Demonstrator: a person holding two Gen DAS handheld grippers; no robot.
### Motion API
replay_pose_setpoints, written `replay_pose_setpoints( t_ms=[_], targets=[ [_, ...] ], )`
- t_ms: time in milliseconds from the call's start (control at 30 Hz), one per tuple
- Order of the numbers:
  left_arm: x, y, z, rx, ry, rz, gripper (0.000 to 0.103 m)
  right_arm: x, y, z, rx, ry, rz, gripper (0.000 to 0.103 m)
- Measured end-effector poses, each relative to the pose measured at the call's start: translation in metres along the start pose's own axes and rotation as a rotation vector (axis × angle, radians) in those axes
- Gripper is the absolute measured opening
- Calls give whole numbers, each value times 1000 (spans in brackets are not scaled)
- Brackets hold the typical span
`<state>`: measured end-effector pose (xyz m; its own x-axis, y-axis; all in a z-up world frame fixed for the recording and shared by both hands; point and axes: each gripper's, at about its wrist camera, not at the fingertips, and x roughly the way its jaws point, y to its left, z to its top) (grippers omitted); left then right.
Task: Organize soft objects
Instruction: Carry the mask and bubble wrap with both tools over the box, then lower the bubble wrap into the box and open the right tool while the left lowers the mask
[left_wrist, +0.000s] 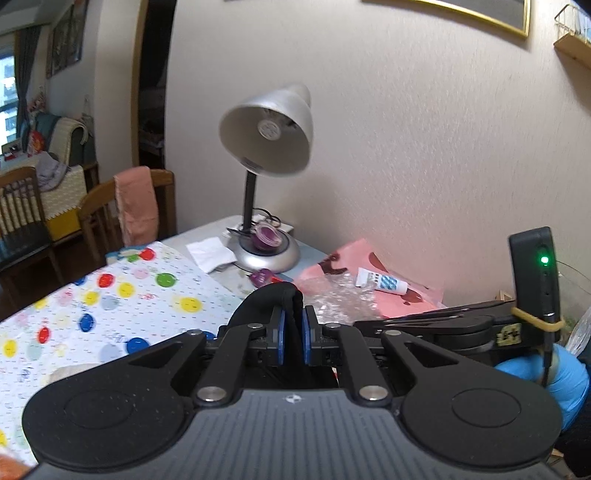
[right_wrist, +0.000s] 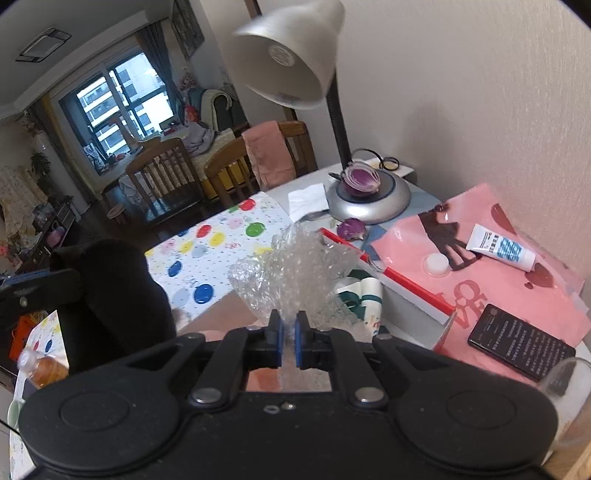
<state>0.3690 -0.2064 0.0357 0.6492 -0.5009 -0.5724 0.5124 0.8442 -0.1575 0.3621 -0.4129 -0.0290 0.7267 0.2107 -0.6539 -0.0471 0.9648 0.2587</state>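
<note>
Left gripper (left_wrist: 293, 325): clenched on a black soft item (left_wrist: 275, 295), apparently cloth, which bulges above the blue pads (left_wrist: 280, 334) at lower centre of the left wrist view; the same dark mass hangs at the left edge of the right wrist view (right_wrist: 110, 295), raised above the table.

Right gripper (right_wrist: 289, 332): clenched on a sheet of clear bubble wrap (right_wrist: 291, 269), which fans upward and outward from the jaws at centre frame; the pinch sits at the sheet's lower edge.

Handling, judged from appearance:
- Black soft item: light, limp, matte; it should drape and fold under its own weight; a pinch through a doubled fold, as shown, looks secure; slippage is unlikely.
- Bubble wrap: very light, crinkled, glossy, springy; the film is slick, so a thin single layer may slide from the pads; gather several layers before gripping; excess pressure may burst cells.

Surroundings:
- Table (right_wrist: 221, 317) carries a white cloth with coloured dots (left_wrist: 122, 295), left of centre; a pink glossy sheet (right_wrist: 491, 266) lies at right, against the wall.
- Desk lamp (right_wrist: 295, 55) with a silver metal shade and round base stands at upper centre; half a purple onion (right_wrist: 360, 181) rests on the base.
- White tube (right_wrist: 498, 247) and dark phone (right_wrist: 521, 339) lie on the pink sheet; both are rigid and not part of the sorting.
- A blue-gloved hand (left_wrist: 543, 373) shows at lower right of the left wrist view.
</note>
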Motion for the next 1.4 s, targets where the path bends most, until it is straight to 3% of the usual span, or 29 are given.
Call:
replay_pose_setpoints(
  t_ms=[333,633,1033,1400],
  targets=[
    [78,-8,-13,8,126,31,9,55,-31,-1,56,81,3,5],
    [119,-5,-40,21,258,42,9,91,-37,-21,59,172,17,5],
    [144,2,-72,-4,383,32,9,111,-38,-37,26,233,-3,12],
    [147,2,-92,-32,447,19,9,112,-33,-40,5,252,-17,22]
  ],
)
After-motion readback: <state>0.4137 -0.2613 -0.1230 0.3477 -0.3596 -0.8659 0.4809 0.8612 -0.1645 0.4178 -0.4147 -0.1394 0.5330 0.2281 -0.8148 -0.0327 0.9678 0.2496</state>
